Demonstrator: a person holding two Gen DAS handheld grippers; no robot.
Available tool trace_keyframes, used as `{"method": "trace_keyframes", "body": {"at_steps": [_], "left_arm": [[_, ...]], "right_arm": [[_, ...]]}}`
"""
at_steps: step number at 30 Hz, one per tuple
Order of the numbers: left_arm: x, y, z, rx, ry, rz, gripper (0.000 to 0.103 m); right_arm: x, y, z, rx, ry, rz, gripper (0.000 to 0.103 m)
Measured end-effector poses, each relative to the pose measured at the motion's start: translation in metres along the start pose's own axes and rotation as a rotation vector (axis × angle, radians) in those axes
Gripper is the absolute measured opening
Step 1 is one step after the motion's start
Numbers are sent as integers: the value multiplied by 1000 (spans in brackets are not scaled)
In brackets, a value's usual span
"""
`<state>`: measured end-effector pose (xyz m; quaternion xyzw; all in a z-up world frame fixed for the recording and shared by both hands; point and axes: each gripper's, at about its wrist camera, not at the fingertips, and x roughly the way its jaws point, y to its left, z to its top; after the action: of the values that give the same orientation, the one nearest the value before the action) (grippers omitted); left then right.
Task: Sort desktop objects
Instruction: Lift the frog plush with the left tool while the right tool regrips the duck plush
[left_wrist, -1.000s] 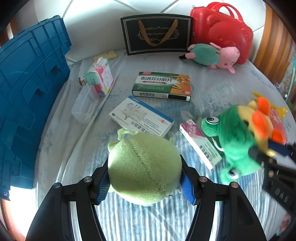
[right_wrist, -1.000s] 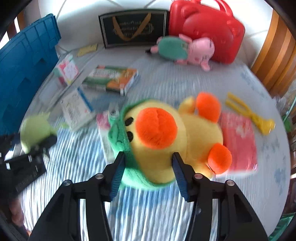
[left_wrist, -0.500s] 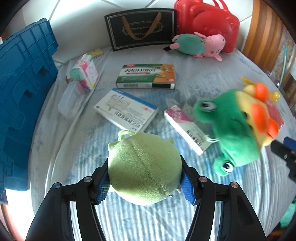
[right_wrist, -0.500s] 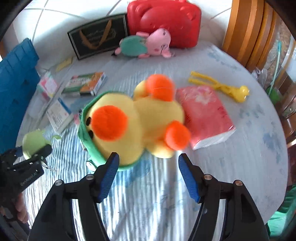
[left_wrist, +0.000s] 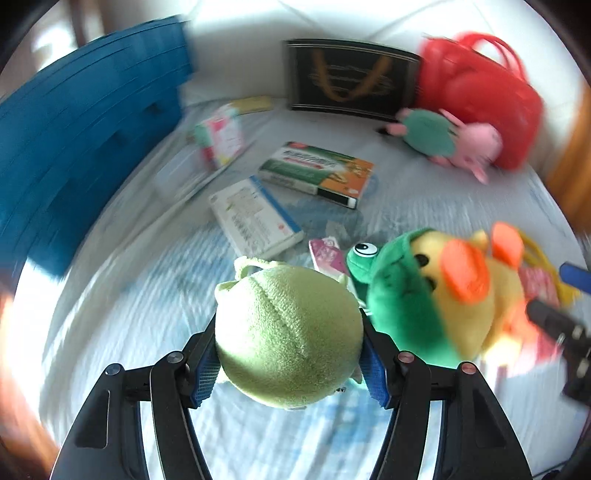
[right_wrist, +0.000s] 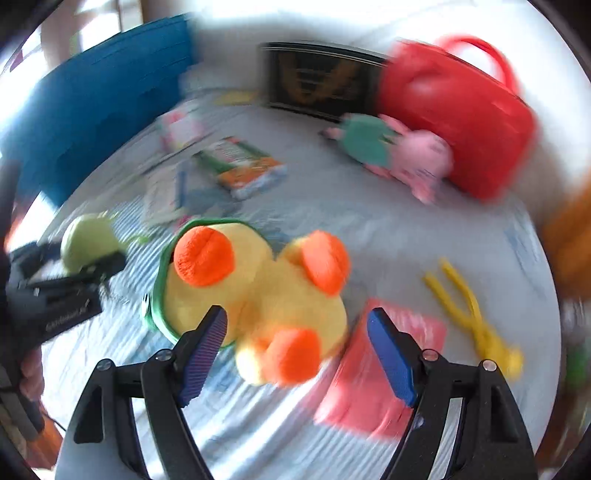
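Note:
My left gripper (left_wrist: 290, 363) is shut on a round light-green plush (left_wrist: 288, 332), held above the bed; it also shows in the right wrist view (right_wrist: 88, 240). My right gripper (right_wrist: 297, 349) is open, its blue pads either side of a yellow duck plush (right_wrist: 258, 291) with orange beak and feet and a green frog hood. The duck lies loose in front of the jaws; in the left wrist view (left_wrist: 436, 295) it sits just right of the green plush. Both views are motion-blurred.
On the striped sheet lie a green-orange medicine box (left_wrist: 317, 173), a white-blue box (left_wrist: 255, 218), a pink pack (right_wrist: 376, 369), yellow tongs (right_wrist: 469, 314) and a pink pig plush (right_wrist: 399, 151). A blue crate (left_wrist: 85, 129), black gift bag (left_wrist: 351, 81) and red case (right_wrist: 454, 110) stand behind.
My right gripper opened and let go of the duck plush, which now lies between the open jaws. My left gripper kept hold of the green plush and swung closer to the duck.

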<state>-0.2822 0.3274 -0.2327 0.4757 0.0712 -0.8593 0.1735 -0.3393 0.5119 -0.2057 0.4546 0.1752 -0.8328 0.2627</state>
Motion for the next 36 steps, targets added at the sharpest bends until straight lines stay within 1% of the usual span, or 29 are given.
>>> {"method": "trace_keyframes", "body": {"at_steps": [1,3,6,10,13,17,19,21,23,25,26,29,31,32,33,34,35,36], "left_arm": [[-3,-7,-6,-47,9,28,64],[-9,-22,-20,-123,49,71,64],[-17,-39,-37,-216,82,131,64],[-15,-58,-43,-310,84,169,64],[-5,-68,-42,-331,78,234,64],[0,-63,-44,-386,89,278,64],[0,-58,-42,-408,91,312,64],[2,-52,-40,-432,96,328,64],[3,-48,-40,-458,102,346,64],[6,-48,-42,-467,107,359,64],[9,-50,-42,-468,116,358,64],[18,-55,-43,-465,140,346,64],[21,-59,-42,-450,143,355,64],[22,-60,-42,-448,142,358,64],[23,-59,-43,-447,141,361,64],[24,-59,-43,-445,140,365,64],[24,-60,-43,-443,140,366,64],[23,-60,-43,-441,139,367,64]], "right_arm": [[2,-4,-1,-68,2,37,78],[5,-10,-3,-190,16,81,78],[7,-15,-6,-309,2,163,78],[25,-12,-10,-406,5,224,78],[33,-12,-12,-455,2,257,79],[35,-4,-7,-558,-13,263,95],[34,1,-2,-614,-15,284,96],[32,3,4,-657,-16,314,97],[46,5,12,-675,24,316,97],[64,3,14,-656,50,305,99],[74,2,15,-643,61,299,103],[101,-3,17,-606,94,281,103],[120,-6,18,-581,116,270,103],[129,-7,19,-569,127,264,99],[130,-13,22,-535,110,271,87],[127,-19,25,-503,88,291,86],[123,-23,27,-478,68,313,83],[120,-27,28,-456,46,319,81]]}}
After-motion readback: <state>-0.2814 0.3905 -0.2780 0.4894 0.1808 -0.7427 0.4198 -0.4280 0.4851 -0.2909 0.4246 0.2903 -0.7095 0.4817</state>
